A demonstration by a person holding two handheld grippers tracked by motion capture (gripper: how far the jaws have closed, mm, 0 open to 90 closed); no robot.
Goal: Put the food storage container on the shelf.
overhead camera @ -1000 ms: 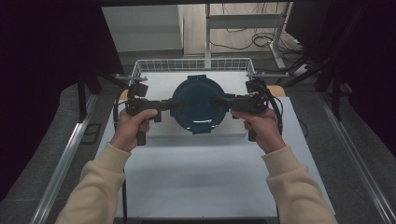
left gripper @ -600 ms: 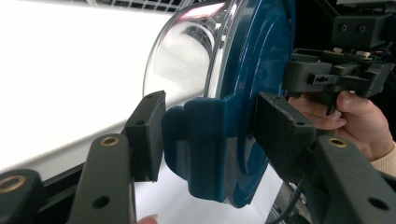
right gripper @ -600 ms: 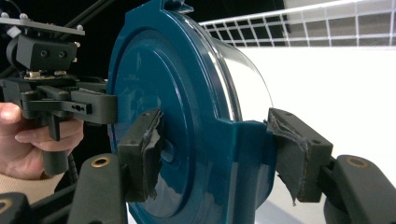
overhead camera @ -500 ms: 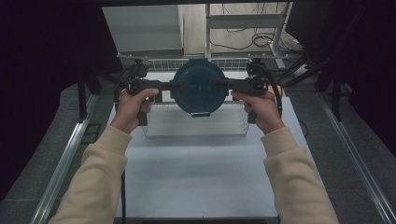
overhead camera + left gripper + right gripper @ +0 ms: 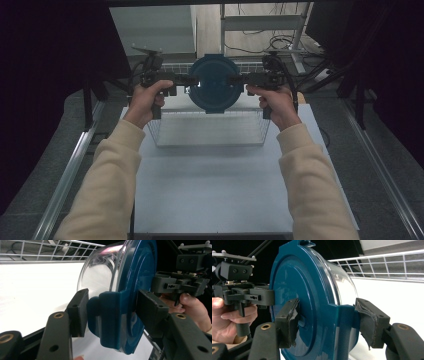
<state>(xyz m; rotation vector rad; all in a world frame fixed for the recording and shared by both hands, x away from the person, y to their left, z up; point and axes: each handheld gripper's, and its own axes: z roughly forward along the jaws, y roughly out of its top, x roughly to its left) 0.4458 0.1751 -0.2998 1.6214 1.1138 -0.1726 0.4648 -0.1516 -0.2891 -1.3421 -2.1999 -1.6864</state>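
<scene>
Here, a round clear bowl with a blue lid hangs in the air above the wire basket. The left gripper pinches one side clip, and the right gripper pinches the other.

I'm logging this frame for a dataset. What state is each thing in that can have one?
Container: lid on, side clips down, lifted above the basket, held between both grippers.
Left gripper: shut on the container's left clip.
Right gripper: shut on the container's right clip.
Wire basket: standing on the table, nothing visible inside.
</scene>
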